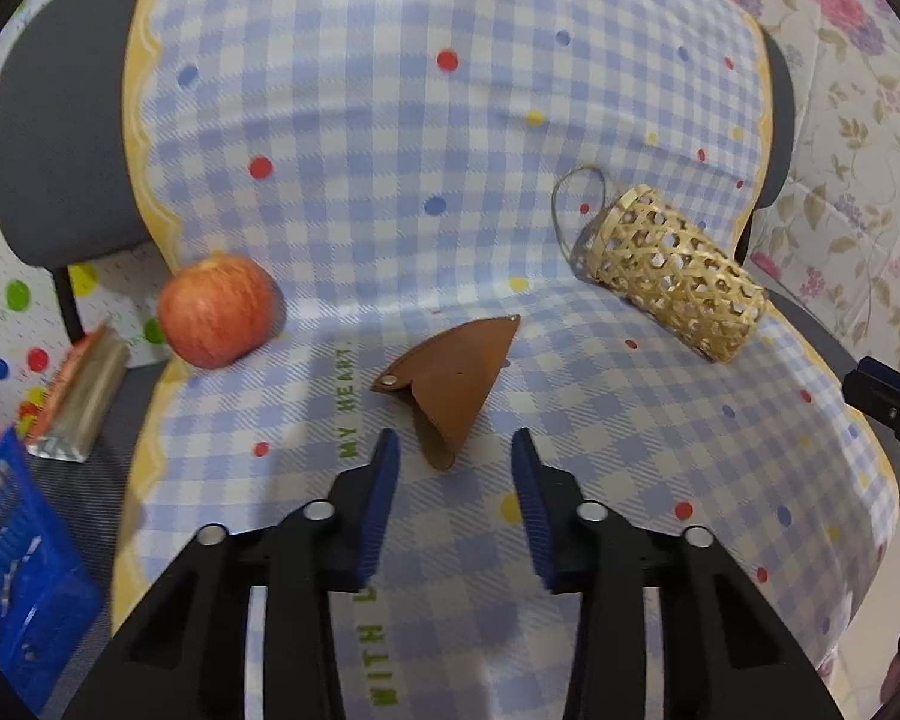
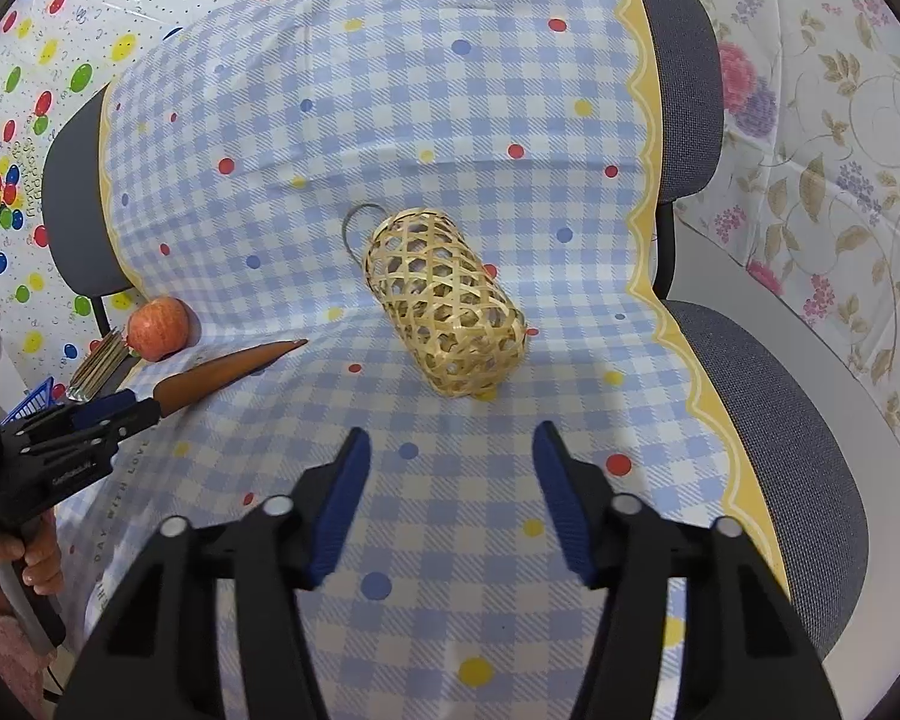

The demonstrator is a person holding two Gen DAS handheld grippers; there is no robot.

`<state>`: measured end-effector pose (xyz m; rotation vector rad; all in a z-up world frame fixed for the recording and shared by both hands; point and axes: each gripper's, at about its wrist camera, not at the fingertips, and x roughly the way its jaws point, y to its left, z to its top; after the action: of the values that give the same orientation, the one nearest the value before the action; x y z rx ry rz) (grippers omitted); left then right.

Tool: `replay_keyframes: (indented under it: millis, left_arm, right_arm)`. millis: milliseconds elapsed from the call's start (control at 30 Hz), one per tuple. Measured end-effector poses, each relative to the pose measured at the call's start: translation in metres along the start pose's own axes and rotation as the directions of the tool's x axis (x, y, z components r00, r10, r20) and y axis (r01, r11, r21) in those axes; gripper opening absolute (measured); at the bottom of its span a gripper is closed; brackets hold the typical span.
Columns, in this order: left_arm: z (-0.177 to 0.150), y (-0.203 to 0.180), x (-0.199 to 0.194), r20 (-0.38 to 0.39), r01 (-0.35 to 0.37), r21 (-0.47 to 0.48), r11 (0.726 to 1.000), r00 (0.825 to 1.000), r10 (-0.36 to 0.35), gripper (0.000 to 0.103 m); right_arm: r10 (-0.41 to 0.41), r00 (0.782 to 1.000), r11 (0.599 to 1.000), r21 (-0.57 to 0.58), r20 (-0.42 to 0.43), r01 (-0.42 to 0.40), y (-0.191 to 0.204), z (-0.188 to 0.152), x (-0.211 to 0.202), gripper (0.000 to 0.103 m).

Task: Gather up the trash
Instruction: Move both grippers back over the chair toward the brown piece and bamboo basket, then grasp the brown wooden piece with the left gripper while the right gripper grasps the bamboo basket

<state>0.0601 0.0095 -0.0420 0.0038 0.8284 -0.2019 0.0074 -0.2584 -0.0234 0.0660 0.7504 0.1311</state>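
Observation:
A brown leather pouch (image 1: pixel 450 372) lies folded on the checked cloth, and its near tip sits between the fingers of my left gripper (image 1: pixel 455 450). The blue pads stand apart from it on both sides, so the gripper is open. The right wrist view shows the same pouch (image 2: pixel 222 375) just beyond the left gripper (image 2: pixel 132 408). A woven bamboo basket (image 2: pixel 444 306) lies on its side a little ahead of my right gripper (image 2: pixel 453 438), which is open with nothing between its fingers. The basket (image 1: pixel 672 276) has a string loop at its far end.
A red apple (image 1: pixel 216 312) rests at the cloth's left edge. Beside it on the grey seat lie a foil snack packet (image 1: pixel 81 402) and a blue plastic crate (image 1: pixel 12 570). The cloth (image 2: pixel 450 120) covers an office chair (image 2: pixel 780 390). Patterned sheets hang behind.

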Motion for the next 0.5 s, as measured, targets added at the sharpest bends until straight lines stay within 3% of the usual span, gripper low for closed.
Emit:
replay_keyframes:
  millis: [167,333,500]
  left_arm:
    - [0.005,-0.002,0.019,-0.032,0.024,-0.016,1.000,0.999,-0.024,0.029]
    - [0.012,-0.007,0.033,-0.055,0.036,-0.003,0.999,0.998,-0.037,0.013]
    - [0.010,-0.009,0.018,-0.014,0.030,0.003,1.000,0.999,-0.030,0.006]
  right_arm:
    - [0.000,1.000,1.000,-0.002,0.000,0.000,0.000,0.001,0.002,0.052]
    - [0.001,1.000,1.000,-0.008,-0.001,-0.001,0.001,0.000,0.000,0.052]
    - [-0.006,1.000,1.000,-0.027,0.015,0.006,0.006,-0.001,-0.008,0.052]
